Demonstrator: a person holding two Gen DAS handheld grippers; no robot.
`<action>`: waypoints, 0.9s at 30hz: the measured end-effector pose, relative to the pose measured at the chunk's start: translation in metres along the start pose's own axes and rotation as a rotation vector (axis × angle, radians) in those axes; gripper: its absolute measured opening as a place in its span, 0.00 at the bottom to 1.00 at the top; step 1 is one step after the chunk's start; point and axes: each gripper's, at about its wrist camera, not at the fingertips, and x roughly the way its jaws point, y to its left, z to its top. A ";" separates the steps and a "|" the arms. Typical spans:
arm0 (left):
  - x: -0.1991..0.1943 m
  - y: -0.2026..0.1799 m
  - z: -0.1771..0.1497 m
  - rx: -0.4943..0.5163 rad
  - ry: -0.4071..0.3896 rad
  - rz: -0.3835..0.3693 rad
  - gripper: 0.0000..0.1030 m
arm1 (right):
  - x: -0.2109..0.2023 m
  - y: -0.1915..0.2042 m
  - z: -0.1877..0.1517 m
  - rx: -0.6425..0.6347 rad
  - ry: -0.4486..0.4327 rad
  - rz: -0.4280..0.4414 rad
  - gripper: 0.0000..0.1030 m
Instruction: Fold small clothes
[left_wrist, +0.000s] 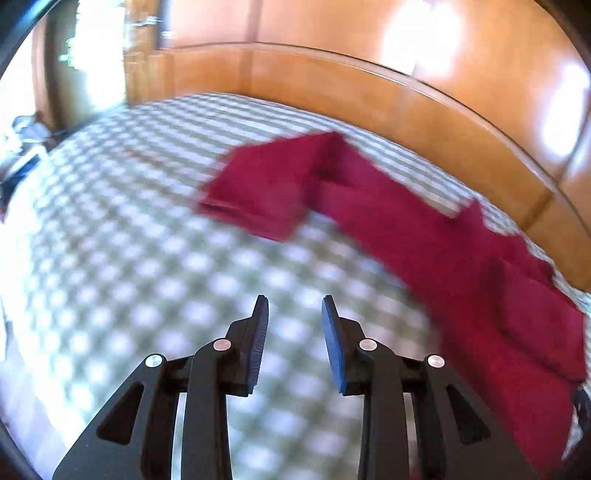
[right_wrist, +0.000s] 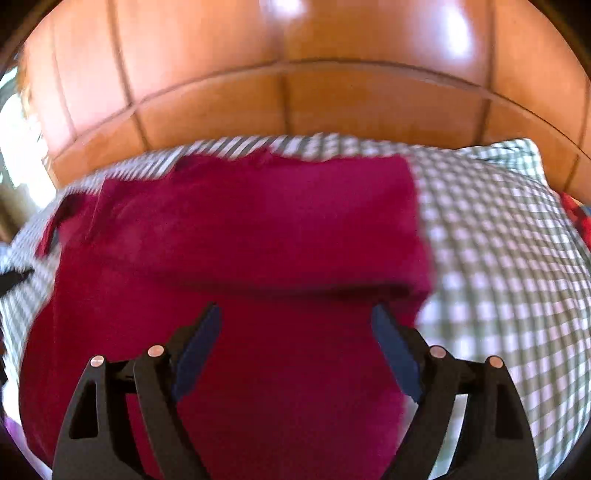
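A dark red garment lies on a green-and-white checked bedspread. In the left wrist view one sleeve stretches out to the left and the body runs off to the lower right. My left gripper is open and empty above bare bedspread, short of the sleeve. In the right wrist view the garment fills the middle, with its right part folded over to a straight edge. My right gripper is wide open and empty right above the red fabric.
A glossy wooden headboard runs along the far side of the bed. A checked pillow lies at the right, with something red and patterned beyond it. Dark items sit past the bed's left edge.
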 end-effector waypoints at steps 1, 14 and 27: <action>-0.001 0.007 0.003 0.000 -0.006 0.016 0.31 | 0.005 0.006 -0.004 -0.004 0.017 -0.002 0.81; 0.066 -0.021 0.041 0.258 0.035 0.123 0.58 | 0.018 0.012 -0.008 -0.017 0.028 -0.037 0.88; -0.011 0.047 0.094 0.020 0.028 -0.079 0.01 | 0.019 0.008 -0.007 -0.003 0.022 -0.015 0.90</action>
